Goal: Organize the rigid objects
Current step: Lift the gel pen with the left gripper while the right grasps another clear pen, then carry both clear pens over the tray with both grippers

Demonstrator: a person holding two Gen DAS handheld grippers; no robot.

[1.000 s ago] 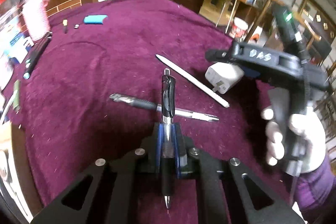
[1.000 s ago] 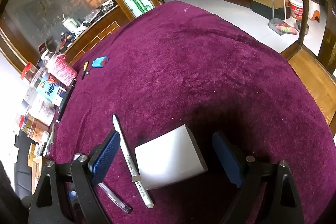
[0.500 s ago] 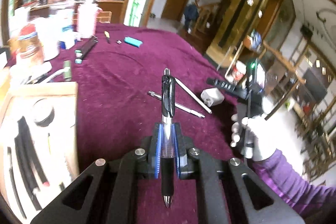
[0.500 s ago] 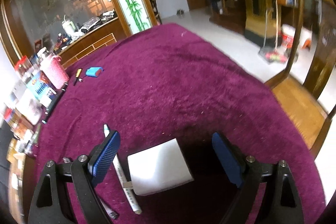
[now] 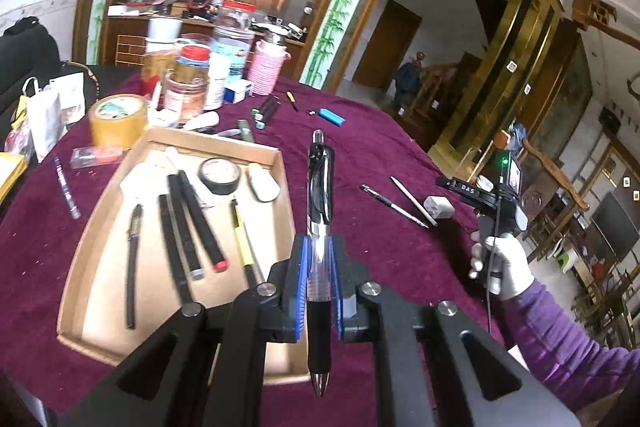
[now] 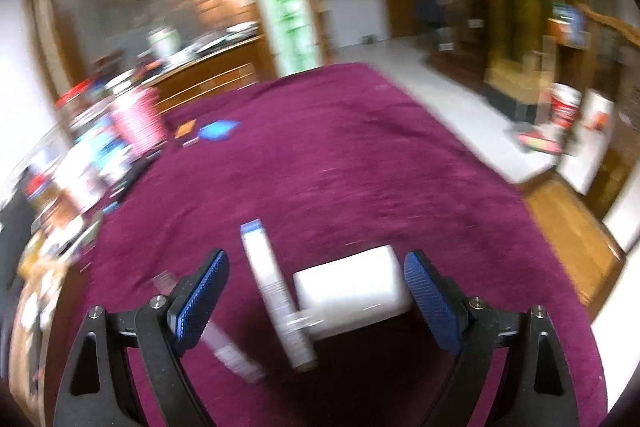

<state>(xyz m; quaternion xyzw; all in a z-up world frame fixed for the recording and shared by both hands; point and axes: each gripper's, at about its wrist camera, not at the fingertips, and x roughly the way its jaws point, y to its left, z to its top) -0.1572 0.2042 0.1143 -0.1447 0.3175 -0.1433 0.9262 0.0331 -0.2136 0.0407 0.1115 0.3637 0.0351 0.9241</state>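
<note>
My left gripper [image 5: 319,287] is shut on a black-and-clear pen [image 5: 320,211], held lengthwise above the near right corner of a cardboard tray [image 5: 280,163]. The tray holds several pens, markers, a black tape roll [image 5: 220,175] and a white eraser. My right gripper [image 6: 316,291] is open over a white charger block [image 6: 352,287] and a white pen [image 6: 276,287] on the purple cloth; that view is blurred. The right gripper also shows in the left wrist view [image 5: 476,191], next to the charger [image 5: 439,207], the white pen [image 5: 412,201] and a silver pen [image 5: 394,206].
Jars, a pink cup [image 5: 266,73] and a tan tape roll [image 5: 118,121] crowd the table's far left. A blue lighter [image 5: 331,116] and dark markers [image 5: 266,111] lie farther back. A loose pen [image 5: 66,193] lies left of the tray. The table edge drops off at right.
My left gripper has lifted and swung left with the pen, bringing the tray into view. My right gripper has risen and tilted up over the charger, still open.
</note>
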